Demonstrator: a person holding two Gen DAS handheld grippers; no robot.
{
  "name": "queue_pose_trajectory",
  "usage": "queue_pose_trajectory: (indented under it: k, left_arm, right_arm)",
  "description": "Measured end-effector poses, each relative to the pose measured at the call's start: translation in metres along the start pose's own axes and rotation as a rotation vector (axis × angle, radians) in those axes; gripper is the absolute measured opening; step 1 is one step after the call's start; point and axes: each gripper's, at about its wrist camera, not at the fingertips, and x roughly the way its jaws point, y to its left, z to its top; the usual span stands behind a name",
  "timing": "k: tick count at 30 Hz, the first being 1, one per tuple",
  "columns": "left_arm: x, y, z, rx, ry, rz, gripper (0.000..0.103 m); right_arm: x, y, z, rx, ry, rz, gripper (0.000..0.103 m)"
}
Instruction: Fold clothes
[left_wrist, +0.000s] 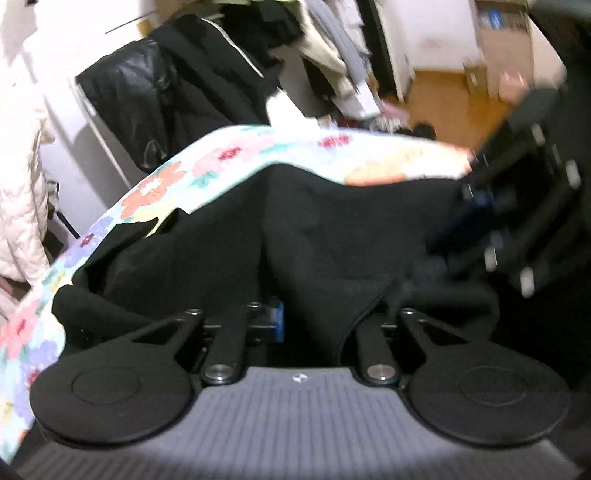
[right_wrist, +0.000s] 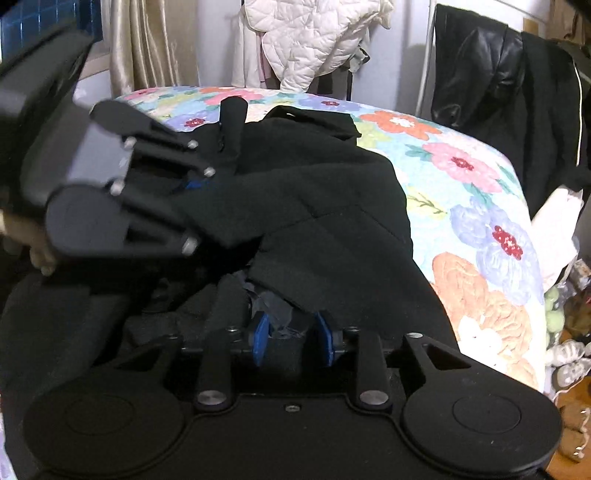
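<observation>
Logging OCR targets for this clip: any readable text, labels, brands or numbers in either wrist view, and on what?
No readable text in either view.
Left gripper body: small white mark, a logo, no letters legible.
Cardboard boxes: blue print, too blurred to read.
Black garment, floral bedsheet: no label showing.

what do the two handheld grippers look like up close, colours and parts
Both the left gripper and the right gripper are matte black, with round disc plates, silver pivot bolts and blue finger pads. The left one's body is ribbed grey with a small white logo.
</observation>
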Motion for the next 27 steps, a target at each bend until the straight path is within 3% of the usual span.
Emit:
queue_pose_trajectory:
  k: [2,5,10,13,15,19,23,25,27]
  left_arm:
    - [0.000,0.008,0.006,-0.066,-0.032,-0.026,0.006]
    - [-0.008,0.017,0.011,-0.165,-0.085,-0.096,0.006]
    - [-0.024,0.024,0.016,-0.227,-0.155,-0.152,0.006]
    - [-0.021,0.022,0.022,-0.218,-0.158,-0.160,0.006]
    - [-0.008,0.016,0.033,-0.209,-0.131,-0.209,0.006]
    - [0.011,0.001,0.043,-0.227,-0.078,-0.299,0.006]
    - [0.013,-0.015,0.053,-0.197,-0.144,-0.313,0.006]
    - [0.030,-0.019,0.059,-0.235,-0.119,-0.362,0.008]
    - [0.056,-0.027,0.063,-0.266,-0.058,-0.424,0.016]
  right_arm:
    - [0.005,0.004,0.004,-0.022,-0.016,-0.039,0.044]
    - [0.008,0.015,0.009,-0.084,-0.037,-0.097,0.045]
    - [0.014,0.025,0.014,-0.153,-0.089,-0.233,0.051]
    - [0.011,0.008,0.014,-0.102,-0.150,-0.309,0.042]
    - [0.006,-0.026,0.012,0.012,-0.192,-0.311,0.003]
    - [-0.004,-0.064,0.000,0.133,-0.268,-0.329,0.001]
    - [-0.020,-0.060,-0.010,0.132,-0.286,-0.386,0.001]
    - [-0.011,-0.059,-0.010,0.077,-0.223,-0.465,0.001]
    - [0.005,-0.057,-0.013,0.026,-0.121,-0.523,0.004]
